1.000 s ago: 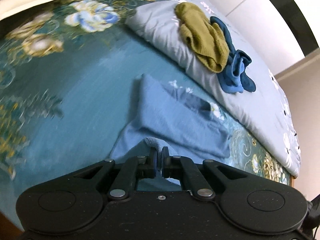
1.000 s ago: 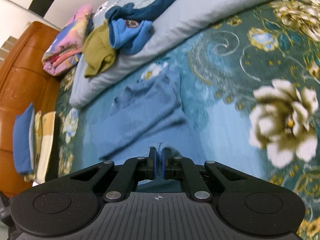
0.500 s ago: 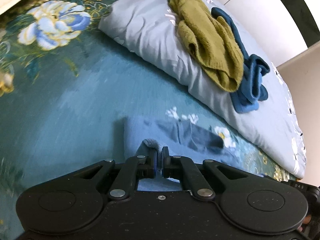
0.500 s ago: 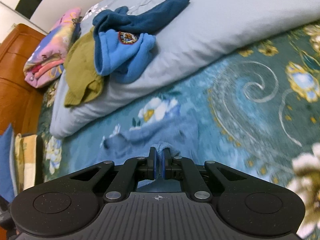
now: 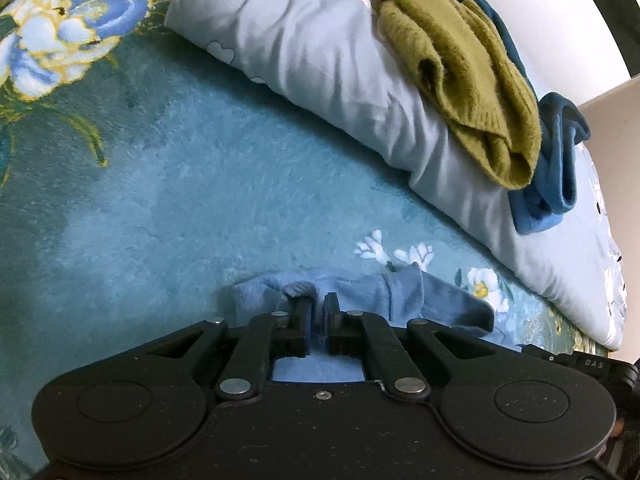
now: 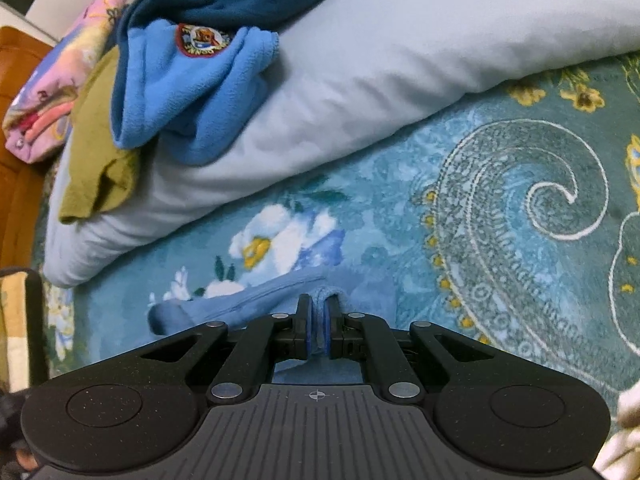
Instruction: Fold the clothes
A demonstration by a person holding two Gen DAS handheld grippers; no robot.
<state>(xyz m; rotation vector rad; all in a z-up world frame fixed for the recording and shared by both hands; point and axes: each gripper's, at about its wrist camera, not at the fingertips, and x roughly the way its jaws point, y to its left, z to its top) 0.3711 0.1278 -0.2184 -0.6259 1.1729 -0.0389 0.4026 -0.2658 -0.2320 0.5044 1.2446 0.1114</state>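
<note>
On the left of the left wrist view a large pale flower (image 5: 60, 36) is printed on the teal bedspread (image 5: 200, 184), and the plush middle of that cover is seen bare as far as the grey pillow (image 5: 320, 60) lying along the upper right. An olive sweater (image 5: 472, 76) is draped on the pillow, with a blue fleece top (image 5: 556, 168) bunched against its right side. At the lower centre the light blue garment (image 5: 432, 300) is laid low on the bedspread, just in front of the pillow, and an edge of it is pinched between the closed fingers of the left gripper (image 5: 316, 312). In the right wrist view a wooden headboard (image 6: 16, 168) and a folded pink floral cloth (image 6: 52, 84) are seen at the far left, then the olive sweater (image 6: 96, 160) and the blue fleece top (image 6: 192, 100) with its round badge, both resting on the grey pillow (image 6: 400, 64). Below them the light blue garment (image 6: 240, 304) is stretched leftward across the bedspread (image 6: 520, 208), and its other edge is clamped in the closed right gripper (image 6: 318, 316), with a white scroll pattern printed further right
</note>
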